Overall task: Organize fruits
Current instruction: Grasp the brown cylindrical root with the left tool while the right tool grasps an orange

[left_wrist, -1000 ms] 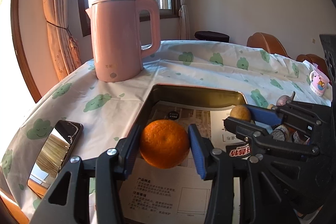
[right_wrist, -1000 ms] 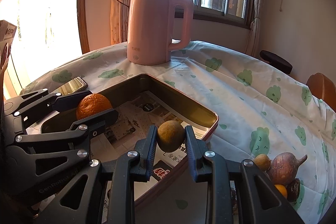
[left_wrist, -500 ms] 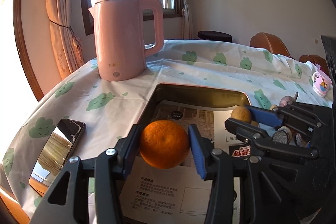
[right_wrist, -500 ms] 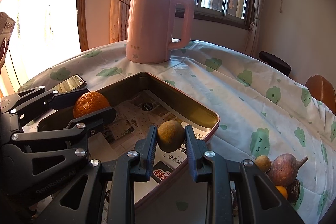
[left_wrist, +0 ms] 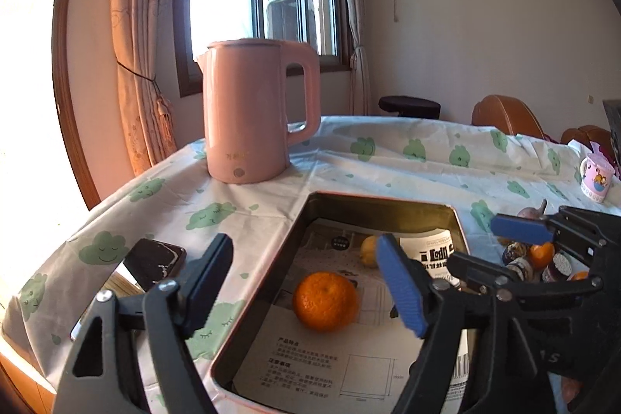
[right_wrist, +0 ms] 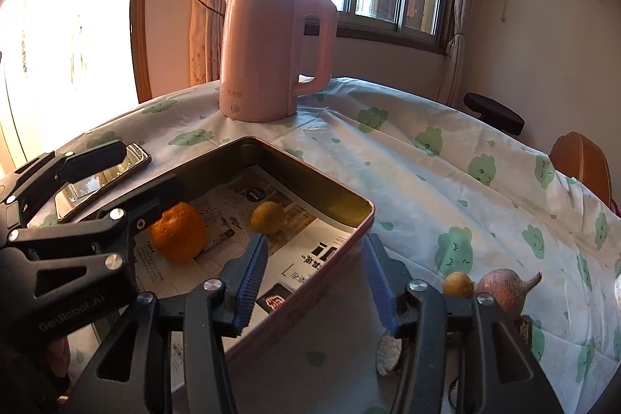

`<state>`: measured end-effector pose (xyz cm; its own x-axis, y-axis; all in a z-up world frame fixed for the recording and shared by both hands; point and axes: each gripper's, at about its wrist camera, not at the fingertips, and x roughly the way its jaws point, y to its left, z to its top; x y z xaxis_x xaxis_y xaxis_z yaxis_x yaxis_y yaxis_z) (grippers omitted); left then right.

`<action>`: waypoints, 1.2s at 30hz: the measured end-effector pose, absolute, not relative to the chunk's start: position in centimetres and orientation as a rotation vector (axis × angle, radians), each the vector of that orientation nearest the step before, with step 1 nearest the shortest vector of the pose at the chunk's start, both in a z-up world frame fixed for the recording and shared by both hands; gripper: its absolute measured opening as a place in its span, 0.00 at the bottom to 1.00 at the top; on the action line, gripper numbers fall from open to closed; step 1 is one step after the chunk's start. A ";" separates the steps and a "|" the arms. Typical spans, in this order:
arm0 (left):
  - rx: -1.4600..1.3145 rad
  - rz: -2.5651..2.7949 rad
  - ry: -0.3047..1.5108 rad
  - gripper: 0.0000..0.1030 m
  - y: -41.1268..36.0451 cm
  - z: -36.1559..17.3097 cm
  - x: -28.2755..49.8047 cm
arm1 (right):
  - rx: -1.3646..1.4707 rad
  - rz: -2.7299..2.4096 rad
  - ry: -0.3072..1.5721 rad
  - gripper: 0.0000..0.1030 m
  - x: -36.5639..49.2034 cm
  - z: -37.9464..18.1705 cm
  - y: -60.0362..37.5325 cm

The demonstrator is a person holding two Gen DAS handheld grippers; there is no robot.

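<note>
Both grippers hung over the tray [right_wrist: 351, 233], which sat on the clouded cloth [right_wrist: 407, 177].

Left gripper [left_wrist: 306, 282]: jaws had just been opening, now stood wide, pads clear of the orange [left_wrist: 325, 300]. The orange lay on the printed paper [left_wrist: 337, 371] lining the tray, below and between the spread fingers [left_wrist: 399, 288], touching neither.

Right gripper [right_wrist: 314, 276]: jaws had just been opening too, nothing between them. The small yellowish fruit [right_wrist: 268, 217], possibly a lemon, rested on the paper just right of the orange [right_wrist: 178, 236], apart from it.

Right of the tray on the cloth: another small yellow fruit [right_wrist: 458, 284] beside a reddish root [right_wrist: 504, 288]; the pile nearer the camera was mostly hidden by the fingers.

Far side: pink kettle [right_wrist: 271, 53]. Left of the tray: a phone [right_wrist: 99, 187], face up.
</note>
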<state>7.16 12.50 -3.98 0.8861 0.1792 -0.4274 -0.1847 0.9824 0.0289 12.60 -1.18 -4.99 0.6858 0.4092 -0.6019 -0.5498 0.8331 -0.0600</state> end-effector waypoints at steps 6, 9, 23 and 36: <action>-0.025 0.133 0.406 0.82 10.2 -3.4 5.3 | -0.272 0.475 0.596 0.60 9.5 -4.6 -7.6; -0.005 0.082 0.401 0.82 8.0 -3.0 4.9 | -0.271 0.404 0.625 0.60 8.7 -5.1 -11.4; 0.115 -0.074 0.541 0.82 -0.9 -4.7 7.3 | -0.152 0.372 0.749 0.60 9.6 -7.5 -17.3; 0.111 -0.193 0.782 0.52 -3.9 -7.1 11.7 | -0.100 0.347 0.774 0.38 11.1 -7.3 -18.4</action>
<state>11.66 -3.89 -7.13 0.6931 -0.1314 -0.7087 0.2139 0.9765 0.0281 11.09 -18.40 -7.30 0.6617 0.2697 -0.6996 -0.3422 0.9389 0.0382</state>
